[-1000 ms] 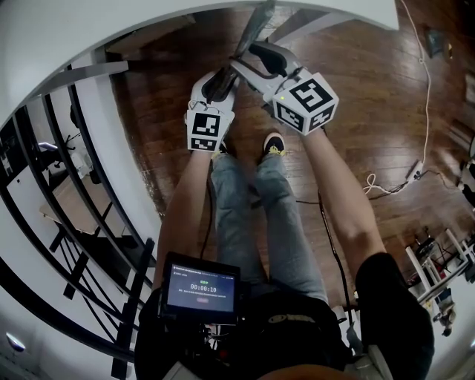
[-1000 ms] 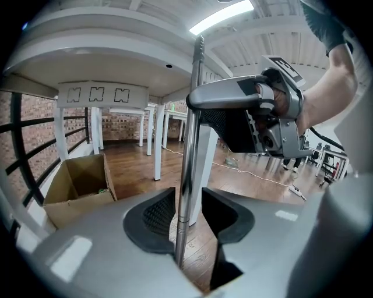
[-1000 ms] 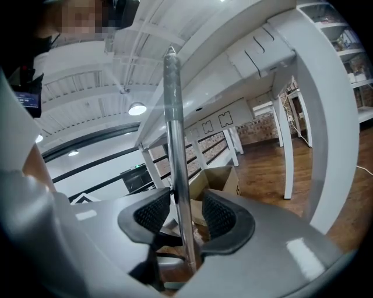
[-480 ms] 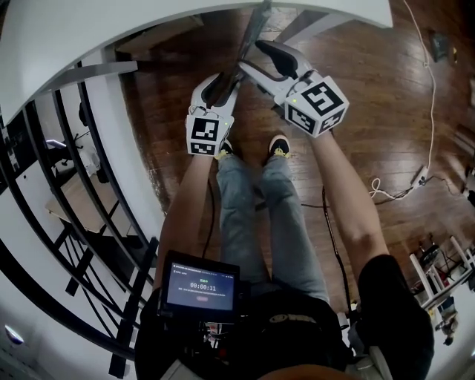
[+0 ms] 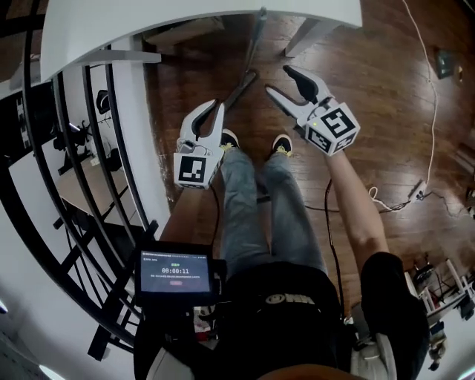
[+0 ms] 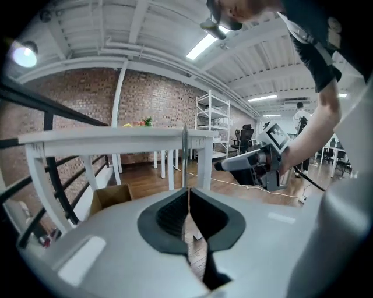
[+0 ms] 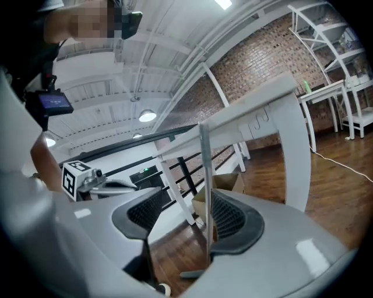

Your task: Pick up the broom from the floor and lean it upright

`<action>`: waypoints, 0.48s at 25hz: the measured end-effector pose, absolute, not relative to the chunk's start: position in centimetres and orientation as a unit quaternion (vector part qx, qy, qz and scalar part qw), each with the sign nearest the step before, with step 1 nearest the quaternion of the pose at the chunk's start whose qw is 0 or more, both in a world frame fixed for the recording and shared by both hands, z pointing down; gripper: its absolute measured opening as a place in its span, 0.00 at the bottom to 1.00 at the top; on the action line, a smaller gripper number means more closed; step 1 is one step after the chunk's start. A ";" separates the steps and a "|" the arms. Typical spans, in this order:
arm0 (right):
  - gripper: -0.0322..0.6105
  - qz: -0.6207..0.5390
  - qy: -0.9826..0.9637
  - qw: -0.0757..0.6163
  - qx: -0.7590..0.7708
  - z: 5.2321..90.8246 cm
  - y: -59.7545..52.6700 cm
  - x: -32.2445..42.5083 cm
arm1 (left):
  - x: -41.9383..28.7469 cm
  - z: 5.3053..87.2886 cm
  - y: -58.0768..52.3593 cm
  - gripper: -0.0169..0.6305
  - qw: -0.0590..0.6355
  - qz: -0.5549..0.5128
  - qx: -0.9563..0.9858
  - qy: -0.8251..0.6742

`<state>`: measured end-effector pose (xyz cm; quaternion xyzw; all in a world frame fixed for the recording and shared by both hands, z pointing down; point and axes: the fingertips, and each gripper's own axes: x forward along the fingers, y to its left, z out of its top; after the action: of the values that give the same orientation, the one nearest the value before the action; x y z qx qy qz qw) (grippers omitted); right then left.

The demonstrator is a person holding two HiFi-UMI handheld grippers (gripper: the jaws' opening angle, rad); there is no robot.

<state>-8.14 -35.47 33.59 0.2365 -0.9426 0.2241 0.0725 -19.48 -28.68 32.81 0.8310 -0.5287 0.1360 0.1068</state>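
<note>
The broom [image 5: 254,41] stands upright with its thin grey handle against the edge of the white table [image 5: 223,15] and its dark lower end [image 5: 237,89] on the wood floor. My left gripper [image 5: 214,107] hangs just short of that lower end, shut, with nothing in it. In the left gripper view [image 6: 187,192] the handle [image 6: 184,145] rises beyond the shut jaws. My right gripper [image 5: 277,79] is to the right of the broom, apart from it. Its jaws are opening with nothing between them. In the right gripper view [image 7: 189,212] the handle [image 7: 204,174] stands ahead, past the right pad.
A black stair railing [image 5: 89,148] runs down the left side. A cardboard box [image 6: 111,198] sits under the table. A white cable [image 5: 427,111] trails over the floor at the right. The person's shoes [image 5: 280,142] stand just behind the grippers.
Both grippers have let go of the broom and drawn back from it. The left jaws have shut and the right jaws have spread. The broom stays leaning on the table.
</note>
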 end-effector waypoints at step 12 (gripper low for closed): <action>0.05 0.214 -0.930 0.058 0.292 16.8 -26.3 0.5 | -13.2 11.1 -21.8 0.05 0.083 0.088 0.811 -0.572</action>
<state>0.55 -26.31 16.81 0.2921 -0.9302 0.2144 0.0582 -13.25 -21.79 11.10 0.8114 -0.5718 0.0878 0.0828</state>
